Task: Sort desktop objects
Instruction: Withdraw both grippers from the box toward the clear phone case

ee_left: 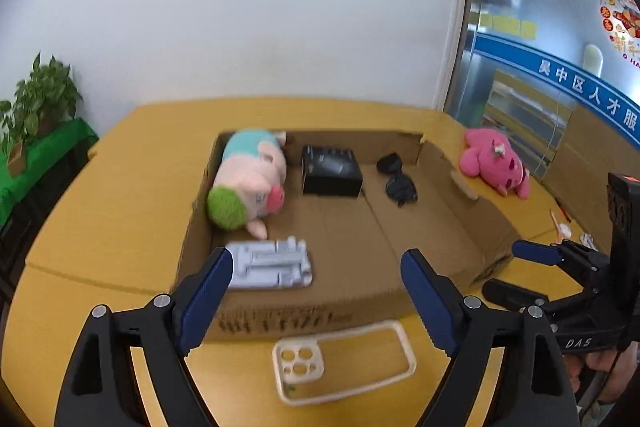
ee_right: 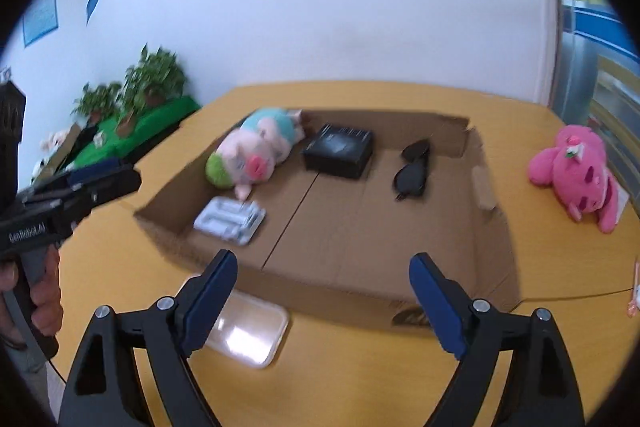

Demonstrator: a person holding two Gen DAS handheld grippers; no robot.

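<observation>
An open cardboard box point(ee_left: 280, 319) point(ee_right: 340, 303) lies on the yellow table. Inside it are a pig plush point(ee_left: 252, 183) point(ee_right: 248, 155), a black box point(ee_left: 330, 171) point(ee_right: 340, 151), dark sunglasses point(ee_left: 398, 179) point(ee_right: 412, 171) and a grey moulded tray point(ee_left: 272, 265) point(ee_right: 230, 221). A pale phone case point(ee_left: 340, 363) point(ee_right: 248, 335) lies on the table in front of the box. A pink plush point(ee_left: 494, 163) point(ee_right: 576, 175) rests right of the box. My left gripper point(ee_left: 317, 255) hangs open and holds nothing above the case and the box's near wall. My right gripper point(ee_right: 323, 261) is open too, also holding nothing.
Potted plants point(ee_right: 152, 79) stand on a green cloth left of the table. Small packets point(ee_left: 564, 227) lie at the table's right edge. A white wall runs behind and a glass partition point(ee_left: 520, 87) stands at the right. A hand point(ee_right: 44, 291) holds the left gripper's handle.
</observation>
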